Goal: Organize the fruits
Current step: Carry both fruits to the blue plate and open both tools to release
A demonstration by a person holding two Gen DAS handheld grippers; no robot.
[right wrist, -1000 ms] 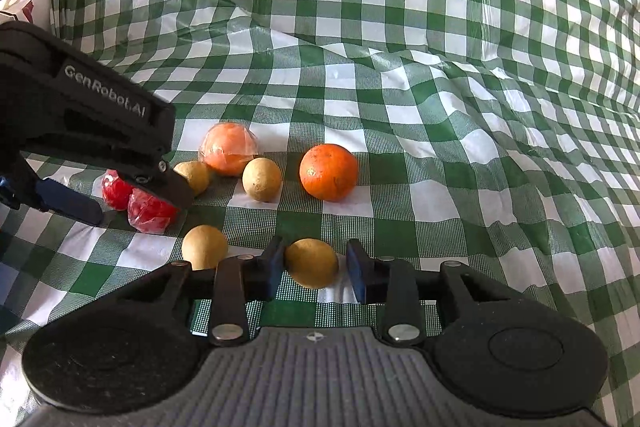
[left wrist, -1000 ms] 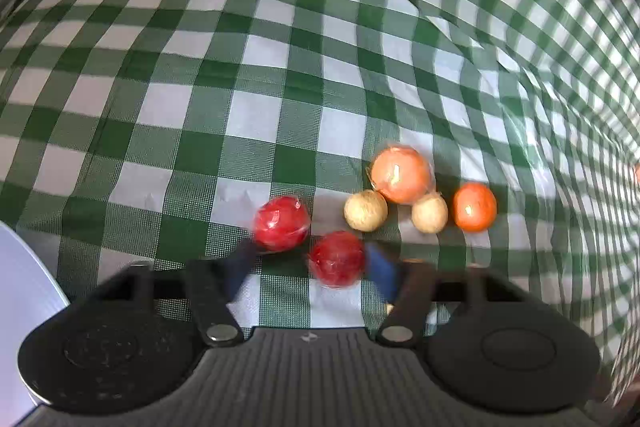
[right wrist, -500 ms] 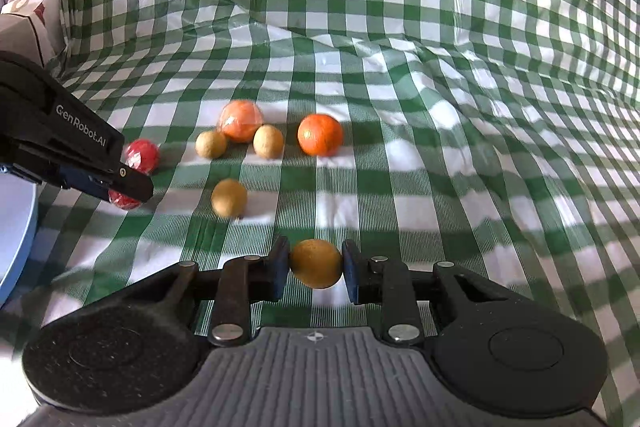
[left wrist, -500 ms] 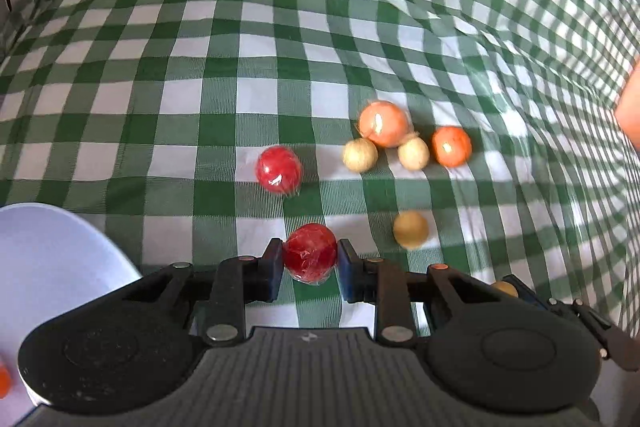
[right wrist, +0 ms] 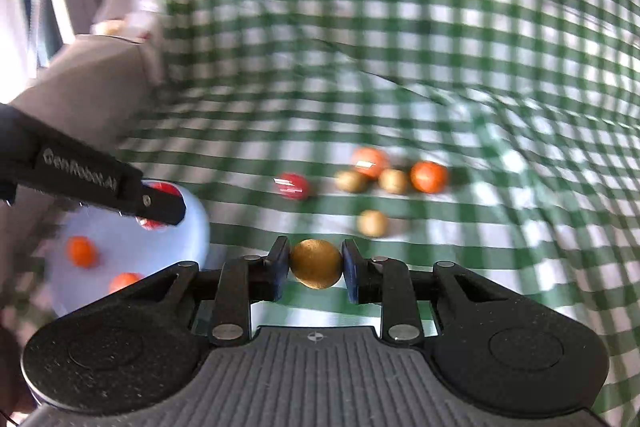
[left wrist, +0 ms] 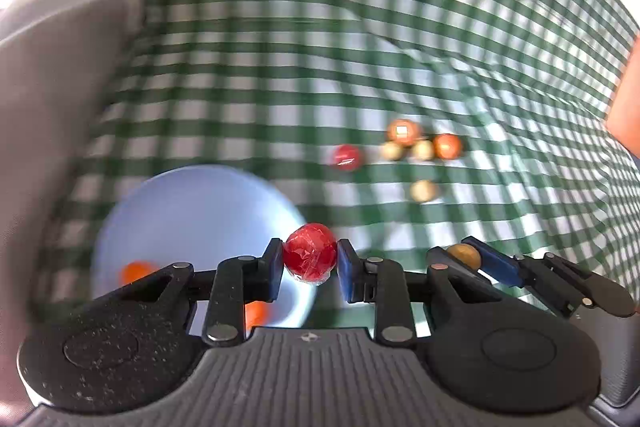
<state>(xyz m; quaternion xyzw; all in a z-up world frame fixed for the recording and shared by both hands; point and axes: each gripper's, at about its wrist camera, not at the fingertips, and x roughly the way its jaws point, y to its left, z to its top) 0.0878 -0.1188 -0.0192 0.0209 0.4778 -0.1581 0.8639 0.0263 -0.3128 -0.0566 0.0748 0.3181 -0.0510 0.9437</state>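
Note:
My left gripper (left wrist: pixel 310 265) is shut on a red wrapped fruit (left wrist: pixel 310 259) and holds it at the right edge of a pale blue plate (left wrist: pixel 192 215). My right gripper (right wrist: pixel 316 265) is shut on a round tan fruit (right wrist: pixel 316 264), lifted above the cloth just right of the plate (right wrist: pixel 188 227). The plate holds small orange fruits (right wrist: pixel 81 251). The right gripper with its tan fruit (left wrist: pixel 464 255) also shows in the left wrist view. The left gripper's arm (right wrist: pixel 92 183) reaches over the plate in the right wrist view.
On the green checked cloth (right wrist: pixel 440 27) lie a red fruit (right wrist: pixel 294 185), a wrapped orange fruit (right wrist: pixel 370 163), an orange (right wrist: pixel 429 177) and three tan fruits (right wrist: pixel 372 223). A grey cushion (left wrist: pixel 52 75) rises at the left.
Both grippers have pulled back and swung left with their fruits. The blue plate has come into full view under the left gripper. The loose fruits now look farther off.

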